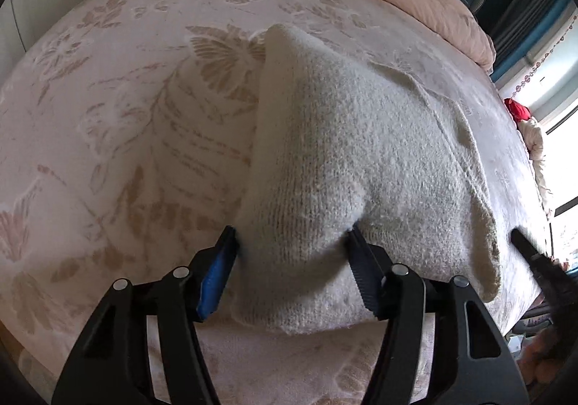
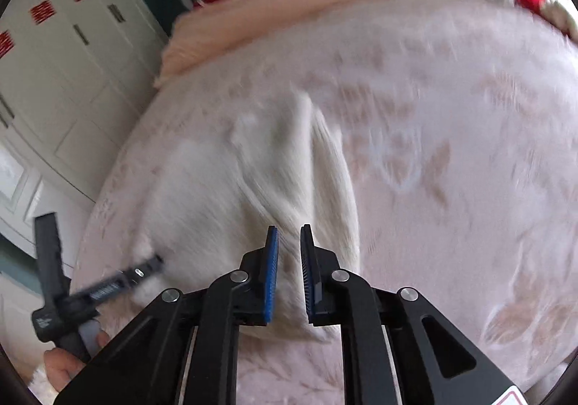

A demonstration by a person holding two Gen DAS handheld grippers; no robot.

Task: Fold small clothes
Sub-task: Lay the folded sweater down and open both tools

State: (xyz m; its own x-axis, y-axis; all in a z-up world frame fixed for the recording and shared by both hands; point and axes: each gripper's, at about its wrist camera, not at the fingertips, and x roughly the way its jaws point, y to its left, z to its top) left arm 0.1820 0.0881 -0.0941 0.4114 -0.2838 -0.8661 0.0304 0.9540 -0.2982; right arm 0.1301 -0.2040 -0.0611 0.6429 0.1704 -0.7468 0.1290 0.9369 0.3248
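— Bedroom, flowered bedspread [image 1: 108, 138]; where's the garment?

— White knit sweater [image 1: 361, 152] lies near the bed's front edge. Left gripper [image 1: 292, 235] stands wide, a raised fold bulging between its fingers.

— Right gripper [image 2: 289, 235]?

— Narrowly parted over cloth, nothing pinched.

— Handling?

— Probably light, floppy, stretchy; pinch doubled edges.

A small, fuzzy white sweater [image 1: 343, 152] lies on the bed, near its front edge. It is soft and knitted. It is not flat: one side is lifted into a tall bump, with folds and wrinkles running across it.
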